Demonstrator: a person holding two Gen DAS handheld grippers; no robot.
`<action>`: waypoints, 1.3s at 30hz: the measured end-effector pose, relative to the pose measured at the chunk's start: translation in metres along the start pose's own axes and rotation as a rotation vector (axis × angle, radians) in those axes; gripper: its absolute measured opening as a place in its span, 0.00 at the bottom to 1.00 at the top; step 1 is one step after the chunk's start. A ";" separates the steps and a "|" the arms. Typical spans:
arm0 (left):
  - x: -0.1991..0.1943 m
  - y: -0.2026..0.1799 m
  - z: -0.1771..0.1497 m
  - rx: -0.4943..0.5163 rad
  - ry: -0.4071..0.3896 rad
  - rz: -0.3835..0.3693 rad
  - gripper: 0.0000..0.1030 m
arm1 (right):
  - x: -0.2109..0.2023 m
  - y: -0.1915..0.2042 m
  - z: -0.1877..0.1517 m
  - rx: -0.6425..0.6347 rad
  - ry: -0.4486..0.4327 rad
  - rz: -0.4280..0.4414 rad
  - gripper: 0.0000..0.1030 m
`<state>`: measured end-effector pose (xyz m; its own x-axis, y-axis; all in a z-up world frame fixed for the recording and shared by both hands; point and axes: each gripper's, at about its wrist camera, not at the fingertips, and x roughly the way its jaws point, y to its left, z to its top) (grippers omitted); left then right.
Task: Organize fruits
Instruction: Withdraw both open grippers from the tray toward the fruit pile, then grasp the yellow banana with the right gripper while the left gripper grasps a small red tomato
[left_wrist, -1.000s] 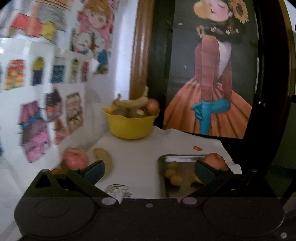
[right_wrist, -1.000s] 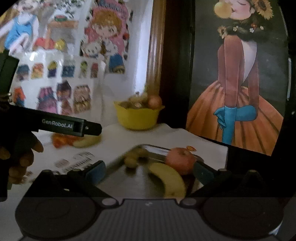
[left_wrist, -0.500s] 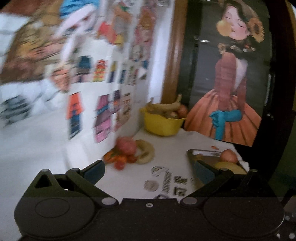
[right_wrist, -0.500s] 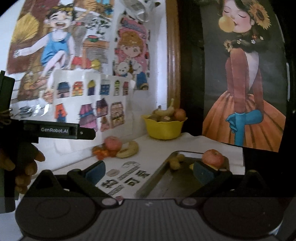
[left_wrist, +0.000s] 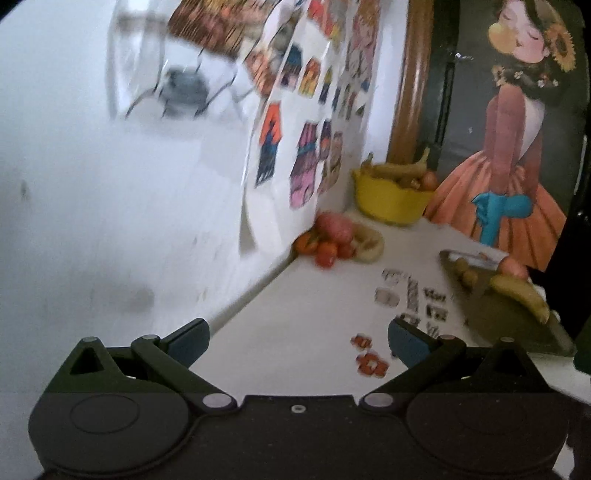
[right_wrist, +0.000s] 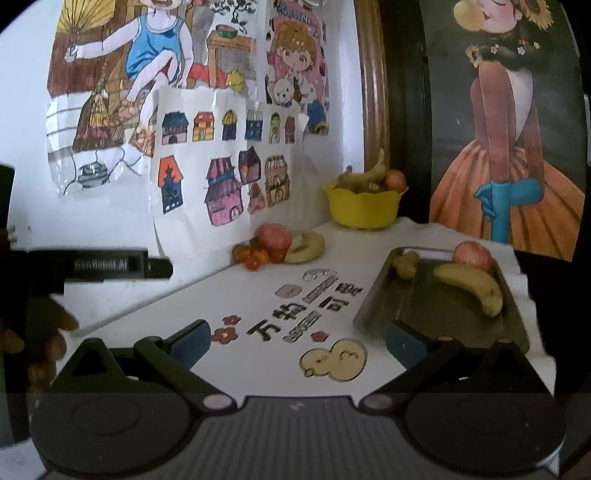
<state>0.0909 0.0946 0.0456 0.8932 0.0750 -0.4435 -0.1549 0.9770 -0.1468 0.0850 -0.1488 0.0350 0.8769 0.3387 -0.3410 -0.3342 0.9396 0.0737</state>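
A metal tray (right_wrist: 436, 306) on the white table holds a banana (right_wrist: 474, 286), a red apple (right_wrist: 472, 255) and small yellow fruits (right_wrist: 404, 265). The tray also shows in the left wrist view (left_wrist: 506, 317). Against the wall lie a pink apple (right_wrist: 274, 238), a banana (right_wrist: 308, 248) and small orange fruits (right_wrist: 253, 256). A yellow bowl (right_wrist: 364, 206) at the back holds bananas and an apple. My left gripper (left_wrist: 297, 338) and right gripper (right_wrist: 297, 341) are both open and empty, held back near the table's front.
Drawings cover the white wall (right_wrist: 221, 155) on the left. A dark painting of a woman (right_wrist: 509, 147) stands behind the table. Printed stickers (right_wrist: 314, 306) mark the tabletop. The left gripper's body (right_wrist: 107, 264) and a hand show at the right wrist view's left.
Both grippers have pulled back from the tray and the fruit. The left view has swung left toward the wall. Both stay open and empty.
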 end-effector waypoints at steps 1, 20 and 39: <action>0.001 0.001 -0.003 -0.005 0.008 0.004 0.99 | 0.002 0.002 -0.002 0.006 0.002 -0.014 1.00; 0.034 -0.007 -0.006 0.066 0.040 0.005 0.99 | 0.035 -0.007 -0.019 0.038 0.095 -0.057 1.00; 0.116 -0.045 0.043 0.206 0.028 -0.034 0.99 | 0.132 -0.048 0.081 -0.161 0.073 0.091 1.00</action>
<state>0.2191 0.0682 0.0386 0.8841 0.0382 -0.4658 -0.0324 0.9993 0.0205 0.2450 -0.1452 0.0626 0.8151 0.4123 -0.4069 -0.4673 0.8831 -0.0413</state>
